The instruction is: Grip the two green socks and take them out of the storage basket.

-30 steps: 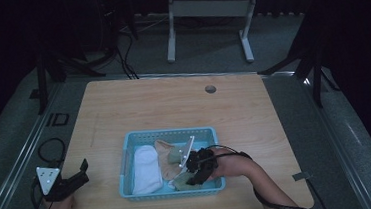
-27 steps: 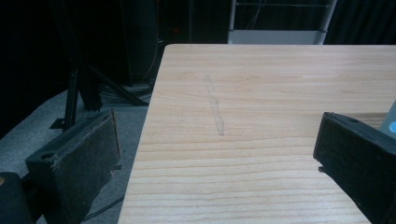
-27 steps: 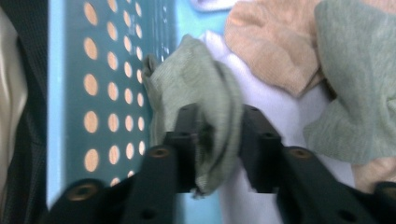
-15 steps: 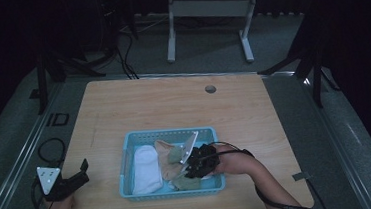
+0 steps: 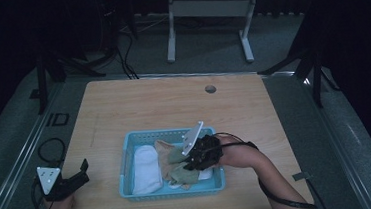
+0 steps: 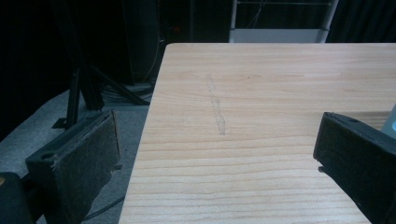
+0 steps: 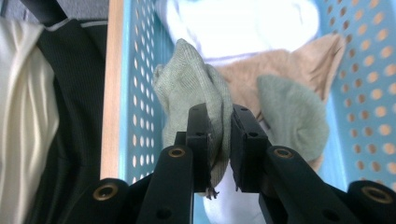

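Right gripper (image 7: pixel 219 135) pinches a fold of the green sock (image 7: pixel 196 88), apparently light and limp, over the blue basket (image 5: pixel 127 154); left gripper (image 6: pixel 219 154) gapes empty near-left.

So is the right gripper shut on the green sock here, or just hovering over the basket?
Shut on it. In the right gripper view the right gripper pinches a fold of the green sock between its jaws, over the blue basket.

Count: 1 blue basket (image 5: pixel 128 161) on the surface (image 5: pixel 148 107). Inside were 1 white cloth (image 5: pixel 145 168), 1 tan cloth (image 5: pixel 166 153), and 2 green pieces (image 7: pixel 196 93) (image 7: pixel 292 114), possibly the same cloth. 2 grippers: left (image 5: pixel 84 166), right (image 7: pixel 219 121).
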`<state>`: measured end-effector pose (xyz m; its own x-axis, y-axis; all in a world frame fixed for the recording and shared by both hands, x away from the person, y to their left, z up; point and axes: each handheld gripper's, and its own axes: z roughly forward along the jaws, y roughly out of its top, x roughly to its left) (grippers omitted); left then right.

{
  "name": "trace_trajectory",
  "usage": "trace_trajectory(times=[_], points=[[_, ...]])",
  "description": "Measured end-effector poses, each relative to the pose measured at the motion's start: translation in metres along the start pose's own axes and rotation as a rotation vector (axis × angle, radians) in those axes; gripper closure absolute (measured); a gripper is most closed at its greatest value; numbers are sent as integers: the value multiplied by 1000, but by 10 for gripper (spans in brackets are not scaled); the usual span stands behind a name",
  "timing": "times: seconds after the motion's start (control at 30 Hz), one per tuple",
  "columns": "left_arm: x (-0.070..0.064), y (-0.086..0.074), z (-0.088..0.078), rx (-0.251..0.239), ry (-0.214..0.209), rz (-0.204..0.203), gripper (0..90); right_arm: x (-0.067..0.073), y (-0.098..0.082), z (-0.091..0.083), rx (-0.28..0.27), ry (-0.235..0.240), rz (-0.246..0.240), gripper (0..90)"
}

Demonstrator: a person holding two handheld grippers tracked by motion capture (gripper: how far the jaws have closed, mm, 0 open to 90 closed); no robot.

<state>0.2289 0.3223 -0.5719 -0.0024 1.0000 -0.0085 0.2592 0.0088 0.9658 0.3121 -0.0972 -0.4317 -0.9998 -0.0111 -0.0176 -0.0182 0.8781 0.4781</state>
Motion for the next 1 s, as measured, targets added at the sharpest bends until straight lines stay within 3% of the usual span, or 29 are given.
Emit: trace_trajectory(times=[0.23, 0.47, 0.77, 1.0], points=[[0, 0, 0, 2, 0, -1, 7, 0, 7, -24, -52, -36, -11, 791], [0, 0, 0, 2, 0, -1, 7, -4, 2, -51, -76, -94, 7, 791], [-2, 0, 0, 5, 0, 17, 7, -6, -23, -85, -123, -160, 64, 791], [-2, 0, 0, 6, 3, 20, 7, -8, -52, -100, -120, -198, 117, 791]])
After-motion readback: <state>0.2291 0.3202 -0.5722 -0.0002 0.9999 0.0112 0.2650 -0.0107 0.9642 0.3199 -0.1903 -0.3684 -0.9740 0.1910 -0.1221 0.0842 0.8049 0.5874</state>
